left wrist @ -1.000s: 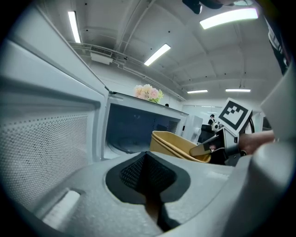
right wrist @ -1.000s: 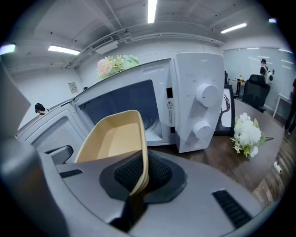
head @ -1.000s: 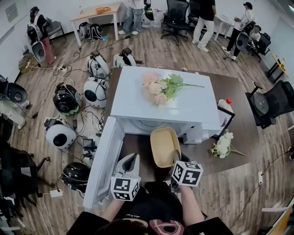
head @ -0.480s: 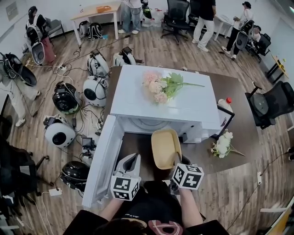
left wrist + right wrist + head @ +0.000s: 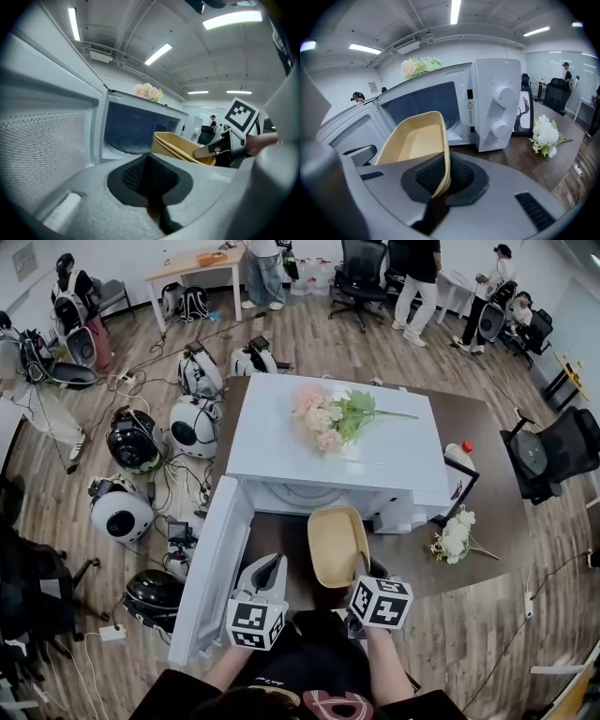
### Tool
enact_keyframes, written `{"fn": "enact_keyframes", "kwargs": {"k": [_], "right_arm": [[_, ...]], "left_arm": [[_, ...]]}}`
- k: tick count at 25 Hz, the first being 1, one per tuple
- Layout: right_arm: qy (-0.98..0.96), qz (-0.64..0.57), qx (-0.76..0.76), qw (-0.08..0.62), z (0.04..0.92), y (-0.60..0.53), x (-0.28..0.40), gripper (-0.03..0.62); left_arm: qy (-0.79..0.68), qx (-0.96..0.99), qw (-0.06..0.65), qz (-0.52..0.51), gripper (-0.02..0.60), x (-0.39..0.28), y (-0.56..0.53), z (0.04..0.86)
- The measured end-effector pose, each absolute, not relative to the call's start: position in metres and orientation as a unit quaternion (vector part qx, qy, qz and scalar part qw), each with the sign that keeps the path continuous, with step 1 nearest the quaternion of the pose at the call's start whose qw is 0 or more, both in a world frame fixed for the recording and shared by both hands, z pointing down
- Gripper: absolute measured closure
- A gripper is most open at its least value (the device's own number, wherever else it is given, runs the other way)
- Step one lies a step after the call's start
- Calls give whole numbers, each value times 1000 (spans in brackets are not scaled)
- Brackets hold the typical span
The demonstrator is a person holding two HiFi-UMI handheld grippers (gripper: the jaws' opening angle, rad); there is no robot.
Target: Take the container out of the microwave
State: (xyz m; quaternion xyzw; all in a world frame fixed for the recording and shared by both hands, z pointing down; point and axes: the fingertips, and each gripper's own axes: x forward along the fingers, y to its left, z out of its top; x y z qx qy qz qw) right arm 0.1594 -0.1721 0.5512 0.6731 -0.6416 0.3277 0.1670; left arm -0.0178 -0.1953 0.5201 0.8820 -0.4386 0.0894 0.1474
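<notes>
**One rim pinched, container at the microwave's mouth**

My right hand-held gripper [image 5: 442, 180] slants down, clamped on the near rim of the tan container [image 5: 415, 140]. The container hangs just in front of the microwave's [image 5: 394, 465] open mouth, above the surface [image 5: 487, 484]. Its long axis runs from my pads toward the cavity, so I judge the pull comes straight back. My left hand-held gripper [image 5: 150, 176], pressed together and empty, sits beside the microwave's open door [image 5: 211, 568].

Pink bouquet [image 5: 328, 420], white flower sprig [image 5: 457, 535] on brown table [image 5: 487, 423], red-capped bottle [image 5: 458, 456], black office chair [image 5: 553, 451]
</notes>
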Motion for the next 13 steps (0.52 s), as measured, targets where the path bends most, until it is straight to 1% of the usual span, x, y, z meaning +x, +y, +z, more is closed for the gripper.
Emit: {"fn": "enact_keyframes", "kwargs": {"k": [13], "right_arm": [[-639,327,675,171,552,-174,165,571]], "left_arm": [[-443,880,148,84,572,-18,-198,518]]}}
